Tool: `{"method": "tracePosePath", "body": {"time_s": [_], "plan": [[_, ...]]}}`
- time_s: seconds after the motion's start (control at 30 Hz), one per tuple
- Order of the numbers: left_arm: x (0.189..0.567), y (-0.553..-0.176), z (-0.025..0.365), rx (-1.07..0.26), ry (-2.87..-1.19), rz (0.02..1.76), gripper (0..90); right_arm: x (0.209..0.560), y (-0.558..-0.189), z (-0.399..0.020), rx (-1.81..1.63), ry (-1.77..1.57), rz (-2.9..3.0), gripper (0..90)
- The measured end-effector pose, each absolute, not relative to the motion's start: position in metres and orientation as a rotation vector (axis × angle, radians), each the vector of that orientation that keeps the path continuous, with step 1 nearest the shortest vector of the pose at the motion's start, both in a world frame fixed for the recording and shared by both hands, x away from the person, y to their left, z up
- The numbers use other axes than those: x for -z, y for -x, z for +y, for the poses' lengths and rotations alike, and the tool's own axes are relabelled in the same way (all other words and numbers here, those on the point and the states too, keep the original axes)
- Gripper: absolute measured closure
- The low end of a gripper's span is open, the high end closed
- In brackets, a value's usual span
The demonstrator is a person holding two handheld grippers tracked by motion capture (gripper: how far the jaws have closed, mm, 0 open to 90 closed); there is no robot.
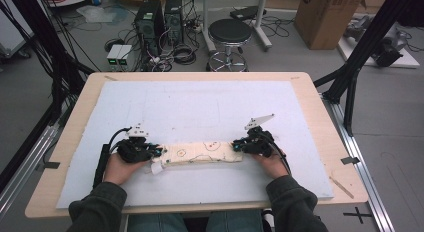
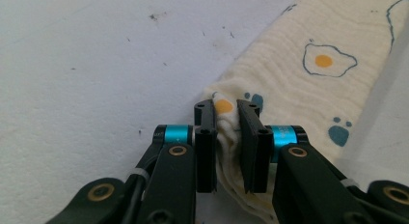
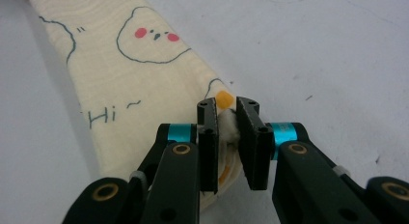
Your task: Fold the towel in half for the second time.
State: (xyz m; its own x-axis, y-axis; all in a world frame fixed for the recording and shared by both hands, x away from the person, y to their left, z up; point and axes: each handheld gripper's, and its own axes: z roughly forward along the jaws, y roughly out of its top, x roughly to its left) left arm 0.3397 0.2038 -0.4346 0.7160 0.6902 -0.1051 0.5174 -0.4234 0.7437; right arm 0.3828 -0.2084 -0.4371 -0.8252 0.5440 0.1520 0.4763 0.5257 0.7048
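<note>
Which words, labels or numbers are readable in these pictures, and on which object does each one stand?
"Hi ~": printed in dark outline letters on the cream cloth, beside a drawn bear face, seen in the right gripper view.
A short quote-like mark above it on the same cloth is a sign, not a word.
Marking on the cardboard box in the high view: too blurred to read.

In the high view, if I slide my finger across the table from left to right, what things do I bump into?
Left hand → left gripper → folded cloth → right gripper → right hand.
</note>
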Motion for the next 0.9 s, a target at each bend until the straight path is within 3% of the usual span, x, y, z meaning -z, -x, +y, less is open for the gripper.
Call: {"method": "tracePosePath", "body": {"time_s": [0.47,0.9], "plan": [[0.422,-0.356,0.205,-0.366,-2.004,0.974,78.8,0.410,-0.392,-0.210,-1.190,-0.872,2.608,79.9],[0.419,-0.393,0.196,-0.431,-1.987,1.038,77.9,0.406,-0.431,-0.211,-1.181,-0.985,2.525,79.7]]}}
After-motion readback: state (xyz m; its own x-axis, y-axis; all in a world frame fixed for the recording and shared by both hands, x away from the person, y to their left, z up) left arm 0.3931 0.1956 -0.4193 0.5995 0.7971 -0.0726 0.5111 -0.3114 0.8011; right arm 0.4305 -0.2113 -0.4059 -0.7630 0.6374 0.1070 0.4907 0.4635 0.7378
